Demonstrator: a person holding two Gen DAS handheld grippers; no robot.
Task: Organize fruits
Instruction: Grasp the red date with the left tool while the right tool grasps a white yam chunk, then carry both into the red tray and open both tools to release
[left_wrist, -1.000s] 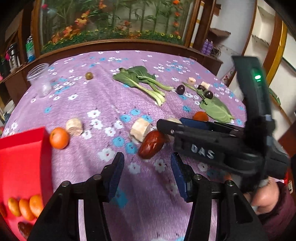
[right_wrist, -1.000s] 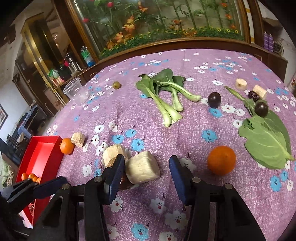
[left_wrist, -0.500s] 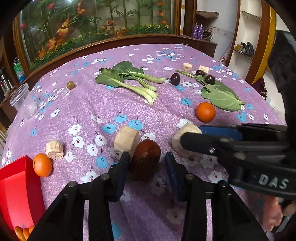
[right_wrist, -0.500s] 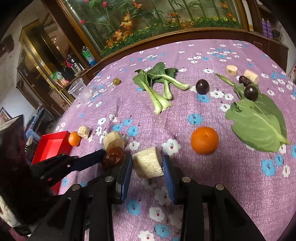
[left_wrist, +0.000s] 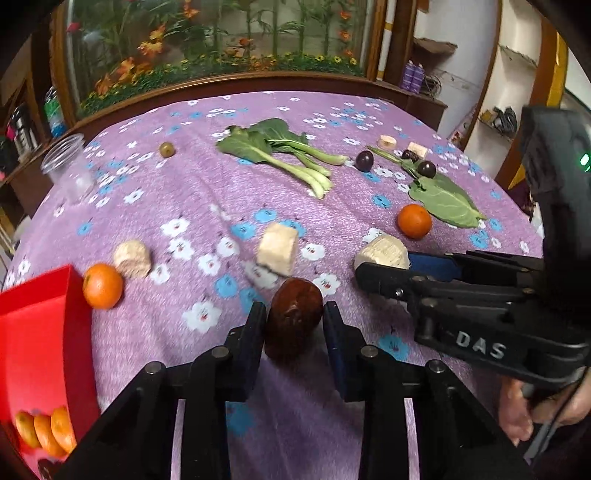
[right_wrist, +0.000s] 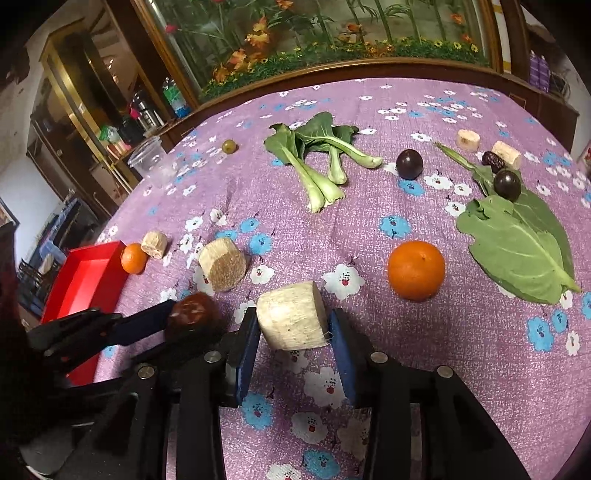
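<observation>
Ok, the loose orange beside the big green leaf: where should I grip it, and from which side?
Grip the orange across its widest middle, coming from the near side or from above. It is round and sits free on the cloth, bare toward the camera, while the green leaf lies close on its far right.

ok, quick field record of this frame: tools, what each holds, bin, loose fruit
left tool: shut on red date
right tool: shut on pale cut chunk
red bin: at left table edge, small oranges inside
loose oranges: one beside the bin, one near the big leaf
dark plums: two, far right
greens: bok choy, centre back
</observation>
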